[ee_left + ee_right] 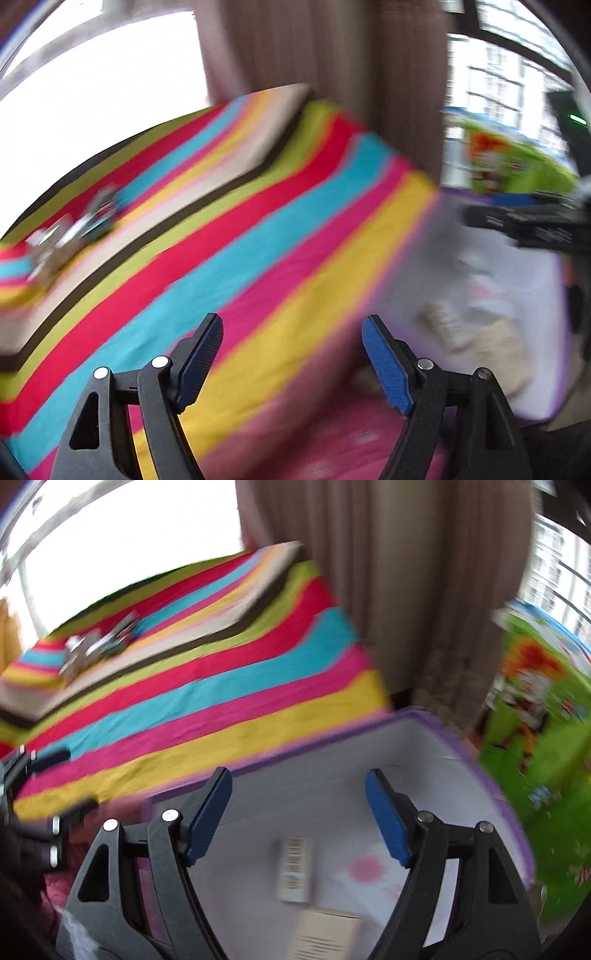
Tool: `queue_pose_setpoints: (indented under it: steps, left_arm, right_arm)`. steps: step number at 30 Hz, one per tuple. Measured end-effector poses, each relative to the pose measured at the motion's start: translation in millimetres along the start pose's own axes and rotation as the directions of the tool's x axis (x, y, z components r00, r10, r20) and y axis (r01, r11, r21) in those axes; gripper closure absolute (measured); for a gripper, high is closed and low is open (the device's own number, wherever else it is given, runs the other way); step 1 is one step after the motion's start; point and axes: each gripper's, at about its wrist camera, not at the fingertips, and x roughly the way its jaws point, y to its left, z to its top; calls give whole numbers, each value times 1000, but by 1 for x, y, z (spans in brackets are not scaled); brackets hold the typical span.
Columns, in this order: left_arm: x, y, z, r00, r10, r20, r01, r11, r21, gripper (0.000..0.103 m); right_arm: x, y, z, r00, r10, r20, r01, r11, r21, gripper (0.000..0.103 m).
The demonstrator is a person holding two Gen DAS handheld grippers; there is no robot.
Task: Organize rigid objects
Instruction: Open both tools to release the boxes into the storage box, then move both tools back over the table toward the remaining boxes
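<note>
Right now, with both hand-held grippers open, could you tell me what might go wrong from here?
1. Both views are blurred, so aiming at the small boxes in the purple-rimmed bin could miss.
2. The left hand-held gripper hangs over the striped bedspread, beside the bin; anything released there would land outside.
3. The right hand-held gripper might clip the rim.

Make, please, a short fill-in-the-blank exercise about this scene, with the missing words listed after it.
1. The box with the pale inside has a rim of ____ colour.
2. Both the left gripper and the right gripper have their jaws ____, with nothing between them.
3. The bedcover is patterned with bright ____.
4. The pads on the fingers are ____ in colour.

Missing words: purple; open; stripes; blue
</note>
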Motion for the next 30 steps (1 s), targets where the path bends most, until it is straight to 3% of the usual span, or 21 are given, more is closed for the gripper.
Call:
queue_pose_setpoints:
  steps: [5,8,13,18,24,30]
  left_arm:
    - [-7,89,-26,987,155,-30,-158,969,-191,24]
    - [-8,141,-38,965,254,-58,-260,929,-262,18]
    - [4,218,-49,927,348,-142,-376,846,-377,18]
    - [19,268,-59,906,374,-199,-423,796,-433,18]
    - [35,304,-67,928,287,-236,-371,759,-535,17]
    - [41,295,-65,930,269,-252,-363,790,-494,1]
  right_arm:
    - [20,85,9,984,163,-66,-171,974,-147,26]
    - [37,137,28,964,249,-97,-265,935,-234,24]
    - [85,210,58,951,273,-145,-308,875,-372,21]
    - [145,258,82,933,278,-227,-349,852,-390,21]
    - [199,287,115,932,262,-249,-347,843,-411,19]
    - [245,313,152,927,297,-230,-372,808,-457,6]
